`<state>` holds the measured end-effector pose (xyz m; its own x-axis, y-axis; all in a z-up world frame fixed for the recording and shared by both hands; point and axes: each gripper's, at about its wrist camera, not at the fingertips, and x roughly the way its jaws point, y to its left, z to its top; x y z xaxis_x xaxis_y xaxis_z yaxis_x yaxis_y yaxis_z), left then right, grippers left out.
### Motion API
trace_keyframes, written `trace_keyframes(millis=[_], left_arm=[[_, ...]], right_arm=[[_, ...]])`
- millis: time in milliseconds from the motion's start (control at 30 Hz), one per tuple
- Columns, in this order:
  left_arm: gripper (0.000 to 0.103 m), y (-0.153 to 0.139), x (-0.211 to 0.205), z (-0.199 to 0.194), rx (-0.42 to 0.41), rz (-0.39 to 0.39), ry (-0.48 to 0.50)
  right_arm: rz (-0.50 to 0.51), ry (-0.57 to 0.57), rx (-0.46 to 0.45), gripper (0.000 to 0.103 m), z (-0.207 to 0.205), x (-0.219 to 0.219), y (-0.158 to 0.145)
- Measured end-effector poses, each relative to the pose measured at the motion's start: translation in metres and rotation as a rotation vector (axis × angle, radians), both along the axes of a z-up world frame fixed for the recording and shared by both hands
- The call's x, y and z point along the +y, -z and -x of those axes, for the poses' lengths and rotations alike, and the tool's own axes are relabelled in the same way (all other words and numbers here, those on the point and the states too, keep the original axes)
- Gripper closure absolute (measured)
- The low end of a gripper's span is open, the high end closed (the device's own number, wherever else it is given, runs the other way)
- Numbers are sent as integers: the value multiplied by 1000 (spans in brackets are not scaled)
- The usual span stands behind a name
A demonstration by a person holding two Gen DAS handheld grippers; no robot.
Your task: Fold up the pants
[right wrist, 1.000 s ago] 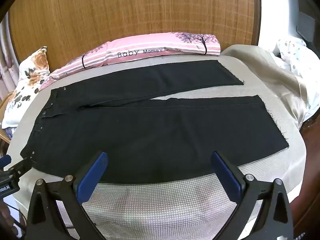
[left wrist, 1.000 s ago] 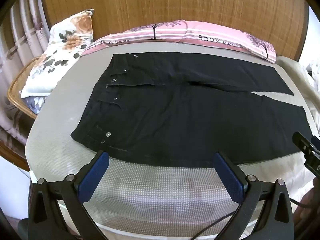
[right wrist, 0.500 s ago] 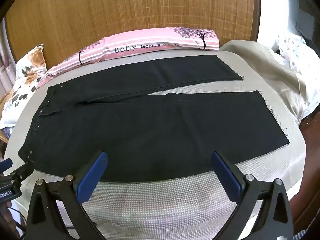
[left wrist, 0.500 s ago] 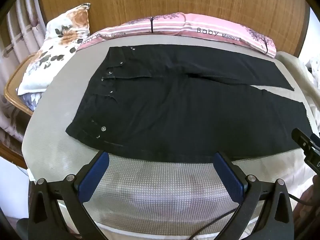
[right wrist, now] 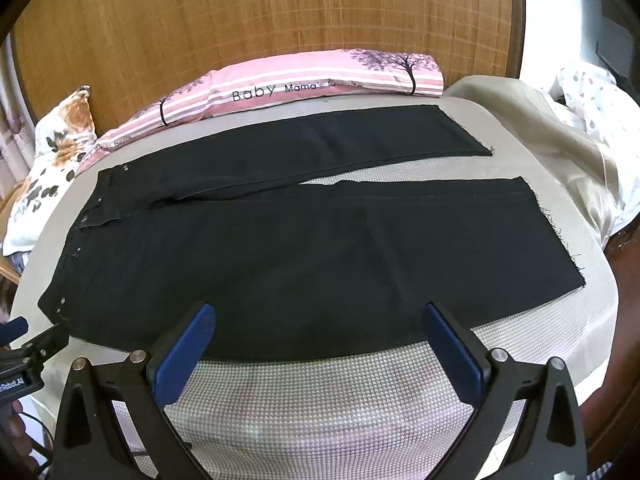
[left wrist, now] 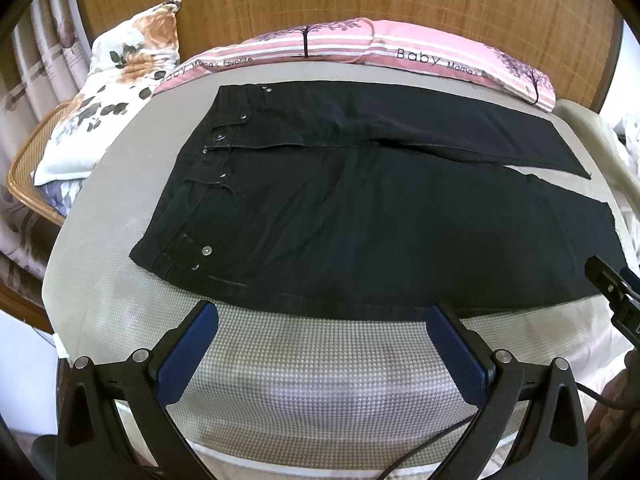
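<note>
The black pants (left wrist: 360,216) lie flat and unfolded on the grey mat (left wrist: 320,384), waistband toward 9 o'clock, both legs running toward 3 o'clock with a narrow gap between them. The left gripper (left wrist: 322,344) hangs with its jaws spread wide and empty just short of the near edge, toward the waist end; the right gripper (right wrist: 320,346) is equally wide and empty over the near leg's edge. The step in hand looks like the first lengthwise fold. To do it well, each gripper should pinch only the near edge, one near the waistband corner (left wrist: 138,254), one near the hem (right wrist: 568,280), then lift together and carry toward 12 o'clock, laying leg on leg with seams matched.
</note>
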<state>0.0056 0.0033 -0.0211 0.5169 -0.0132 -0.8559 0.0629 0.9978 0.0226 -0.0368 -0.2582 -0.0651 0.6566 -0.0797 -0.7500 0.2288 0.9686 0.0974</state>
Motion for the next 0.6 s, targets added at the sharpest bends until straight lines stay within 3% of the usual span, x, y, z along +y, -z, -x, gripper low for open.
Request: trace_keyframes(millis=[600], left_arm=[[0, -1, -8, 3, -12, -17, 45]], right_arm=[[24, 3, -11, 0, -1, 0, -2]])
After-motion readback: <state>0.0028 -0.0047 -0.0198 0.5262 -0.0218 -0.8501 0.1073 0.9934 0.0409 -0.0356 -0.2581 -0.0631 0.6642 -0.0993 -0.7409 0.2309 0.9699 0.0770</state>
